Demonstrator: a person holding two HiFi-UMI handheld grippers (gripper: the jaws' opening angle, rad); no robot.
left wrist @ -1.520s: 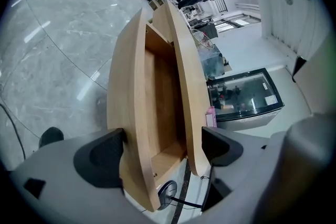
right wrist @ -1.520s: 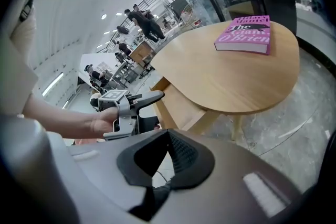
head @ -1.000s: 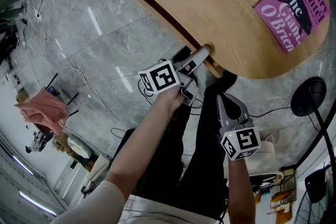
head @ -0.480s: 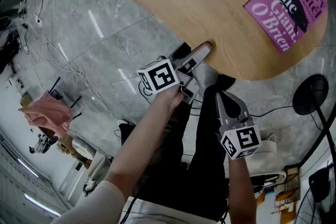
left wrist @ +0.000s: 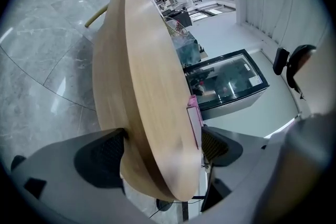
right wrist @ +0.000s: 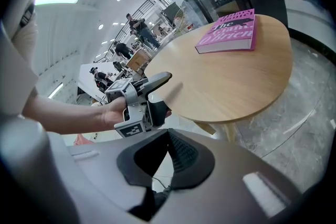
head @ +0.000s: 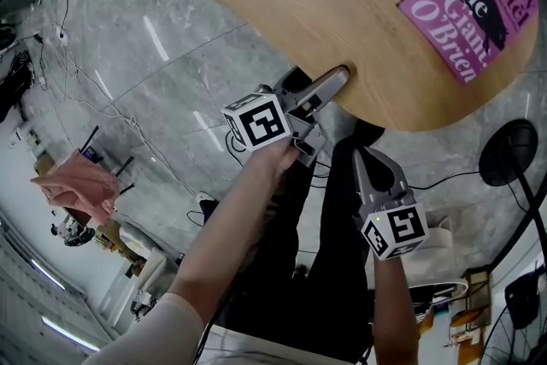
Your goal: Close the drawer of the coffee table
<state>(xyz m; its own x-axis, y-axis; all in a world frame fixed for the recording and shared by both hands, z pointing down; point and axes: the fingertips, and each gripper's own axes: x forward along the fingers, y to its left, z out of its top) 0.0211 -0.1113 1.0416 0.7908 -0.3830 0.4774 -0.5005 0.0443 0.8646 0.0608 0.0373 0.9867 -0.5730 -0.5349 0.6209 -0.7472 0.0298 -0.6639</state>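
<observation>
The round wooden coffee table (head: 342, 4) fills the top of the head view, with a pink book (head: 468, 0) lying on it. No drawer front sticks out along its near edge. My left gripper (head: 333, 90) is at that edge, open: one finger lies over the top and the other is hidden below. In the left gripper view the table rim (left wrist: 142, 71) runs between the two pads of the left gripper (left wrist: 160, 149). My right gripper (head: 363, 158) hangs lower, away from the table. Its pads meet in the right gripper view (right wrist: 169, 136), so it is shut on nothing.
A grey marble floor (head: 145, 38) with loose cables lies to the left. At the right stands a black fan base (head: 508, 154). The person's dark trousers are below the table edge. A pink cloth (head: 73, 188) lies far left, and a white object (head: 436, 256) sits by the right forearm.
A second ago a dark-edged drawer stuck out along the table's near side; it is now out of sight under the top. The left gripper moved in against the rim. The right gripper stayed still.
</observation>
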